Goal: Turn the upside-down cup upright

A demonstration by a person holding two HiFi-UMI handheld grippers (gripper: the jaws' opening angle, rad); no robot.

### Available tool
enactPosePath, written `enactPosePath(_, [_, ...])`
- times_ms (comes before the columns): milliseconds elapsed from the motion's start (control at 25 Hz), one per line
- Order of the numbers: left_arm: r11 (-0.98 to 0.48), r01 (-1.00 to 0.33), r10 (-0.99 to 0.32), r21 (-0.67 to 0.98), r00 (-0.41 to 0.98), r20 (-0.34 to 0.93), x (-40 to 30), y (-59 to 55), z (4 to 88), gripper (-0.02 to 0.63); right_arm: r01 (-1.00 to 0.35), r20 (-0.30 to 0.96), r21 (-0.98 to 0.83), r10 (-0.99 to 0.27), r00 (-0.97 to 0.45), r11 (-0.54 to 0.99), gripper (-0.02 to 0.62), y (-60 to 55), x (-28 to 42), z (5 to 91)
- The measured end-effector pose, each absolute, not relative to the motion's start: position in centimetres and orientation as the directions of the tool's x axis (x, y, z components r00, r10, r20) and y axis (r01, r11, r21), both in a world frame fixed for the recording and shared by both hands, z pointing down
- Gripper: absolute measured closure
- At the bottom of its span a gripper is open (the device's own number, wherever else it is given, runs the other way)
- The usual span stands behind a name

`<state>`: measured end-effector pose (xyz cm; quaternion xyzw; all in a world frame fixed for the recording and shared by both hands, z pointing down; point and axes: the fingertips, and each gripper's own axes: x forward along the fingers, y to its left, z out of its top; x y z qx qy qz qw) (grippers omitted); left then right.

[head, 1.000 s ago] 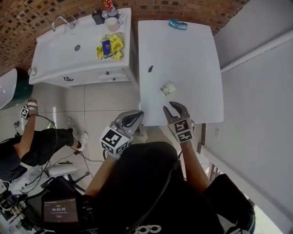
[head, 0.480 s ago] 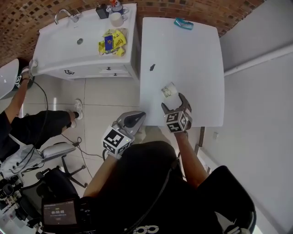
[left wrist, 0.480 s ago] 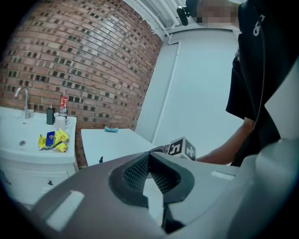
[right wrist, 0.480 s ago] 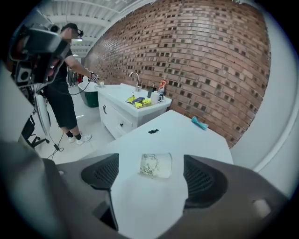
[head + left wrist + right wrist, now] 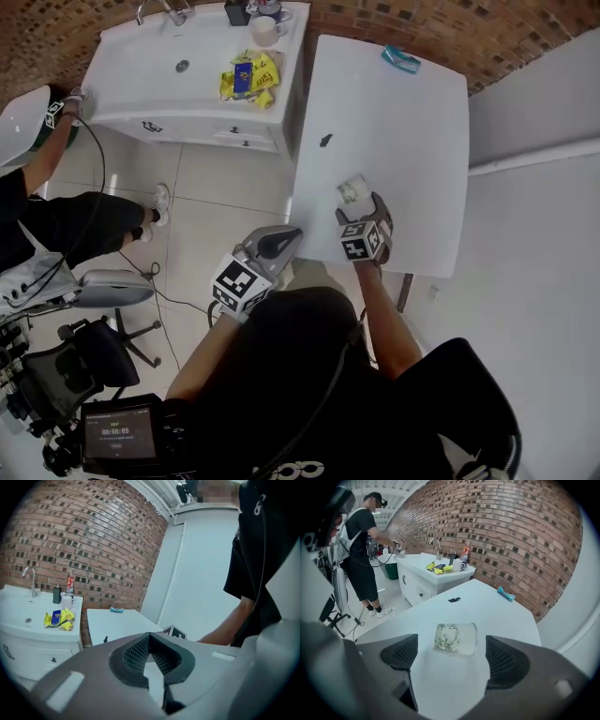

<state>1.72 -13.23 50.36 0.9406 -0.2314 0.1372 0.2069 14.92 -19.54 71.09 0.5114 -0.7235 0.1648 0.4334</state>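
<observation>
A clear cup (image 5: 352, 189) with a leaf print rests on the white table (image 5: 403, 112) near its front edge. In the right gripper view the cup (image 5: 455, 638) appears to lie on its side, wider rim to the right. My right gripper (image 5: 361, 208) is low over the table just behind it. Its jaws have just been opening and now stand wide open (image 5: 451, 657), one on each side, with the cup just beyond the tips and nothing gripped. My left gripper (image 5: 269, 246) hangs off the table's left edge, its tips (image 5: 150, 634) together and empty.
A small black item (image 5: 325, 141) and a teal object (image 5: 400, 59) lie farther back on the table. A white sink cabinet (image 5: 169, 94) with yellow packets (image 5: 248, 77) stands at the left. Another person (image 5: 66, 220) and chairs occupy the tiled floor at the left.
My right gripper has come down and forward to the cup, and its jaws have spread wide. The left gripper has stayed where it was.
</observation>
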Motion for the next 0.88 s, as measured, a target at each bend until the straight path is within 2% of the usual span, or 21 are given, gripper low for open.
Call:
enactPosePath(600, [-0.756,-0.565,-0.446,0.332,0.815,0.370,0.0,-14.4,50.8,0.592,-0.888,0.805,0.246,-0.592,-0.036,0.389,0.167,-21.9,15.5,73.0])
enactPosePath(640, [-0.754,-0.566,-0.448,0.332,0.814,0.370,0.0,-14.4,50.8,0.592,-0.888,0.806,0.244,-0.591,-0.038,0.391,0.170,-21.9,15.4,73.0])
enactPosePath(720, [-0.753,-0.568,-0.450,0.332,0.813,0.370,-0.1,-14.4,50.8,0.592,-0.887,0.809,0.239,-0.587,-0.044,0.395,0.222,-21.8,15.5,73.1])
enactPosePath(880, [-0.754,-0.567,-0.450,0.331,0.814,0.367,0.1,-14.6,50.7,0.592,-0.889,0.811,0.226,-0.583,-0.055,0.399,0.222,-21.8,15.6,73.0])
